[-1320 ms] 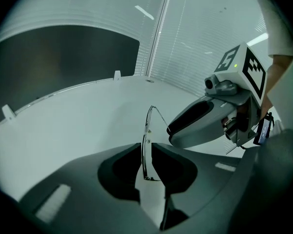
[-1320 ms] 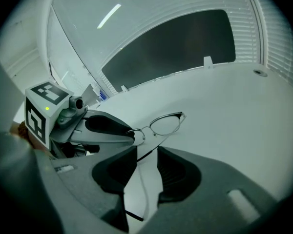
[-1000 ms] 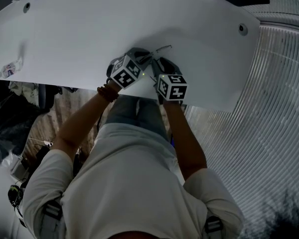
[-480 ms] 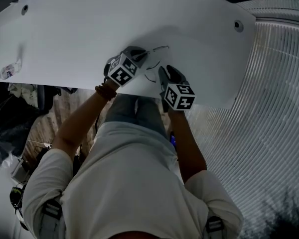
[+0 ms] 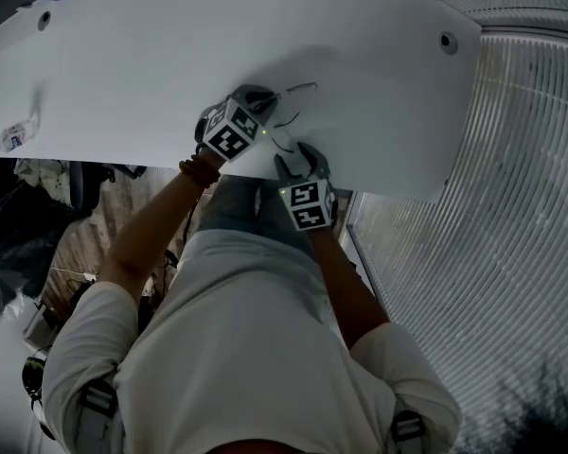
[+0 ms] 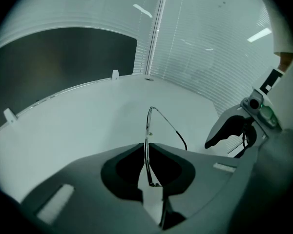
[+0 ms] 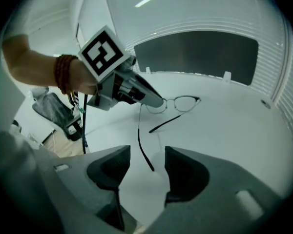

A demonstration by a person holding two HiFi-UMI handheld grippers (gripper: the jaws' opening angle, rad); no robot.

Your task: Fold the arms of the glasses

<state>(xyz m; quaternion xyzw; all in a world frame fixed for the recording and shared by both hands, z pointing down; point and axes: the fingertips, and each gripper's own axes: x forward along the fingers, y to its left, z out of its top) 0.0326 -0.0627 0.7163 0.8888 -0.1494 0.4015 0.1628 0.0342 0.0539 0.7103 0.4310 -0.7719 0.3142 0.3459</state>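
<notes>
**While the left fingers pinch, the right ones part**

Though the head view shows only faint wire, the left gripper (image 6: 146, 149) has its fingers (image 6: 122, 167) closed on the front of the glasses (image 6: 147, 126). The glasses sit on the white surface (image 5: 123, 64), one lens hidden behind the fingers. One arm slants inward. The other arm's tip lies between the fingers (image 7: 185, 172) of the right gripper (image 7: 147, 155), which have just been opening and stand wide, not touching it.
</notes>
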